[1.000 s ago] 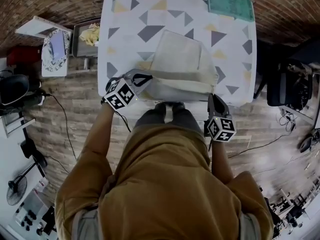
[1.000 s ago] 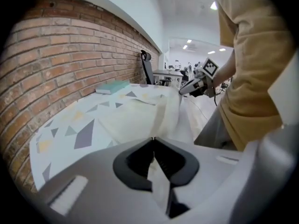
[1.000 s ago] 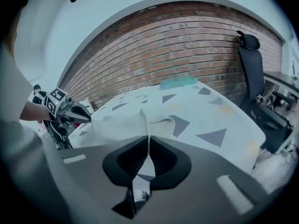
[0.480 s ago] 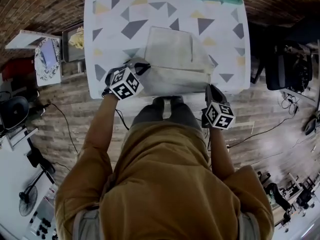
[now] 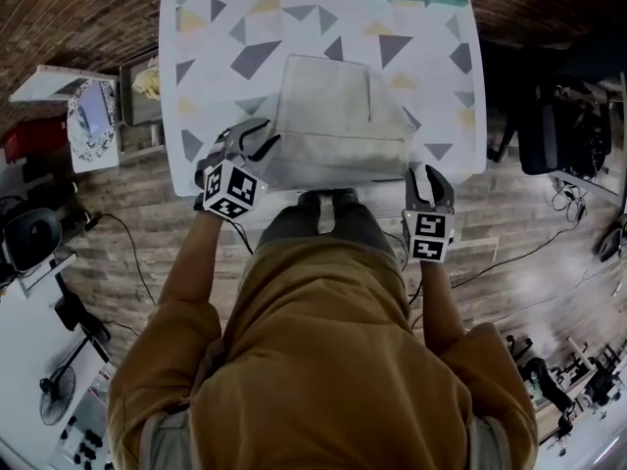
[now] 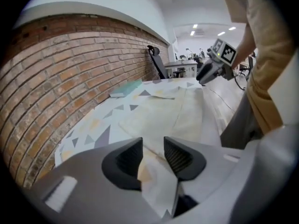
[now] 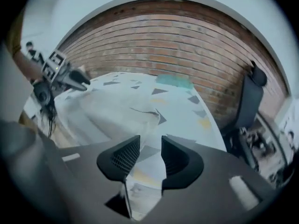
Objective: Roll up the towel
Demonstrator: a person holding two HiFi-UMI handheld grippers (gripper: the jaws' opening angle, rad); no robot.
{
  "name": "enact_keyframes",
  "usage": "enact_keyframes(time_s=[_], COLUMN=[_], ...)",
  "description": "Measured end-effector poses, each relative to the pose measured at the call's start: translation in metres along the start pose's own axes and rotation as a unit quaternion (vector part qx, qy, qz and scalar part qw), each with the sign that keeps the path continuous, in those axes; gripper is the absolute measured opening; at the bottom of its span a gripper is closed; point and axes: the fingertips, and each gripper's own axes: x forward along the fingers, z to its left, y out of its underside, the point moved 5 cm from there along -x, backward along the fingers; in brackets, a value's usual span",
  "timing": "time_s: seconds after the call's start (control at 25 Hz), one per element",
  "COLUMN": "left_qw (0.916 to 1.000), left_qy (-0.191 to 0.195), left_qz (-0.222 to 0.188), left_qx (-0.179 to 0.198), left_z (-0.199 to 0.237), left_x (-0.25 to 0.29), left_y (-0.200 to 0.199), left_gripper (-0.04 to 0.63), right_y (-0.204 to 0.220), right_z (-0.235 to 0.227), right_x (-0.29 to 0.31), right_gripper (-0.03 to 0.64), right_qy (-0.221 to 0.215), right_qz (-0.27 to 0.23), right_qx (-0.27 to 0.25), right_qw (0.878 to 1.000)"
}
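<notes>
The towel (image 5: 338, 116) – judged soft, light and limp – is spread on the table (image 5: 206, 27) by its near edge, where both near corners should be pinched; the fingers of the left gripper (image 5: 266, 131) and the right gripper (image 5: 428, 176) have just been opened slightly, nothing being held between them.

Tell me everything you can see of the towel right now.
The towel is pale cream cloth, roughly rectangular, lying flat on the triangle-patterned table. Its near edge is turned over into a thicker band along the table's near edge; a fold line runs up its right part. The left hand-held gripper and right hand-held gripper sit at the band's ends, jaws just opened, gripping nothing.
</notes>
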Motion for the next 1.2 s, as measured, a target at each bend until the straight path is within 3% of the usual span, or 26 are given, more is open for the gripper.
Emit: enact_keyframes(time_s=[0.16, 0.4, 0.76, 1.08, 1.2], left_qw=[0.9975, 0.9917, 0.9827, 0.9831, 0.9842], left_qy=[0.035, 0.087, 0.159, 0.155, 0.152], left_qz=[0.011, 0.036, 0.046, 0.051, 0.049], left_qx=[0.061, 0.088, 0.084, 0.084, 0.077], left_z=[-0.028, -0.054, -0.064, -0.057, -0.056], left_x=[-0.015, -0.006, 0.010, 0.014, 0.014], left_y=[0.010, 0.021, 0.027, 0.027, 0.026], left_gripper=[0.189, 0.178, 0.178, 0.132, 0.117], right_y=[0.015, 0.022, 0.026, 0.019, 0.019], right_z=[0.020, 0.034, 0.031, 0.030, 0.030], right_x=[-0.002, 0.014, 0.025, 0.030, 0.029], right_gripper=[0.121, 0.121, 0.121, 0.117, 0.061], right_qy=[-0.047, -0.087, -0.135, -0.157, -0.157], right_qz=[0.009, 0.028, 0.056, 0.060, 0.059], right_qx=[-0.161, -0.267, -0.308, -0.343, -0.340], right_qw=[0.986, 0.959, 0.940, 0.924, 0.925])
